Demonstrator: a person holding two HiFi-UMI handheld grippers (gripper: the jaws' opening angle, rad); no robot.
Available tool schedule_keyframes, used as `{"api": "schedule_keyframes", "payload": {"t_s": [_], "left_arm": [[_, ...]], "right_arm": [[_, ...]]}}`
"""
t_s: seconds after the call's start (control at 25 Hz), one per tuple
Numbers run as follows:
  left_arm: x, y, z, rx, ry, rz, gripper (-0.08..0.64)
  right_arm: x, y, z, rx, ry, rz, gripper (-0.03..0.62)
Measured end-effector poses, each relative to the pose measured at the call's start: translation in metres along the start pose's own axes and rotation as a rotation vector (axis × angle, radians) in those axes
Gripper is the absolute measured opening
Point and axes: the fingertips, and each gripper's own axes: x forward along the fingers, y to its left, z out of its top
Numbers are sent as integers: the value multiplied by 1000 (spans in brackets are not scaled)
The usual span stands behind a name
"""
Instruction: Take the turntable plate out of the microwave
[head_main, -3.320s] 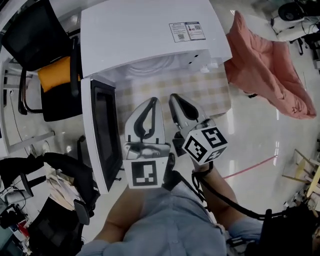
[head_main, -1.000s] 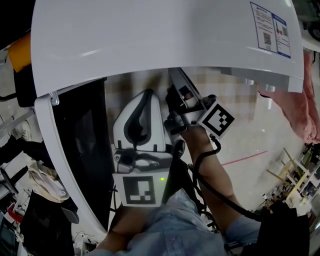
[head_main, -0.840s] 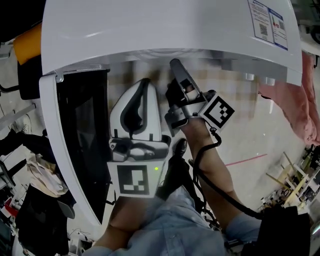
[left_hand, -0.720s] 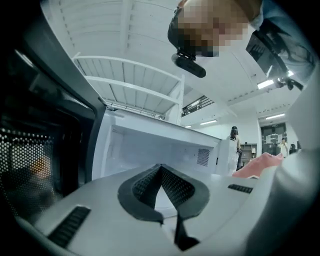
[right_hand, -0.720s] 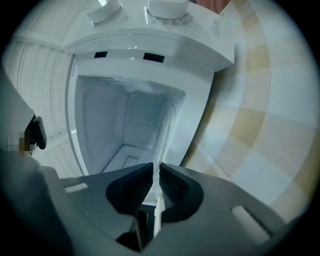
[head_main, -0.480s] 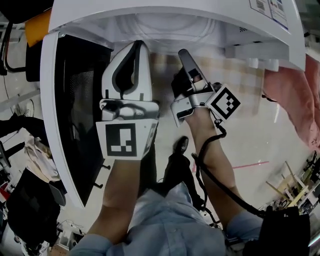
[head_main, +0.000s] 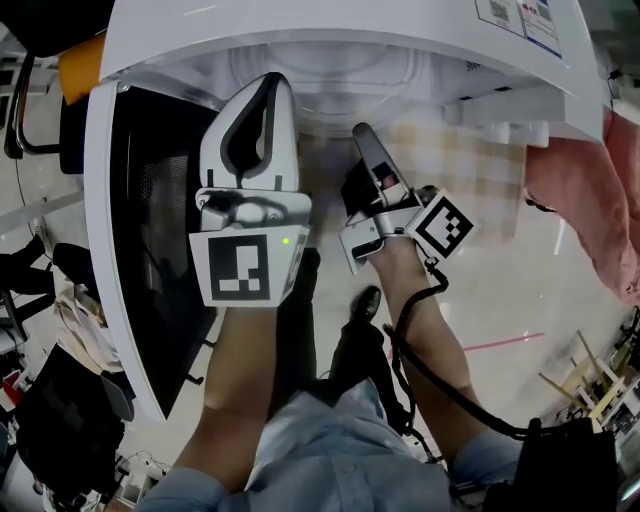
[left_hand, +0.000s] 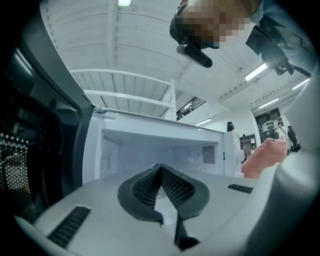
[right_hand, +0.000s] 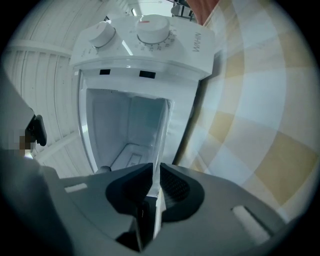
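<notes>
1. The head view shows both grippers at the mouth of the microwave (head_main: 300, 20), its door (head_main: 150, 220) swung open to the left. Only the right gripper view shows the turntable plate (right_hand: 161, 140) edge-on.
2. The left gripper (left_hand: 161, 170) has its jaws pressed together at the tips. The right gripper (right_hand: 154, 175) pinches the plate's near rim, its jaws easing open slightly.
3. The plate lies about level inside the cavity, its rim line running from the jaws inward.
4. The cavity walls sit close around the plate. The checked desk (head_main: 470, 160) lies open in front.
</notes>
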Motion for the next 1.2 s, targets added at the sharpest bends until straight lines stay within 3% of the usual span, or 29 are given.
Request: {"api": "schedule_keyframes", "payload": {"t_s": [0.2, 0.56, 0.8, 1.2], "left_arm": [[8, 5, 5, 17, -26, 5, 6], [18, 9, -2, -9, -14, 12, 6], [19, 6, -8, -4, 17, -12, 6], [7, 4, -5, -18, 3, 12, 6]], "right_arm": [[9, -8, 6, 14, -6, -6, 94], [38, -10, 15, 55, -2, 13, 95], [39, -5, 14, 55, -2, 46, 41], [8, -6, -5, 96, 5, 47, 37]]}}
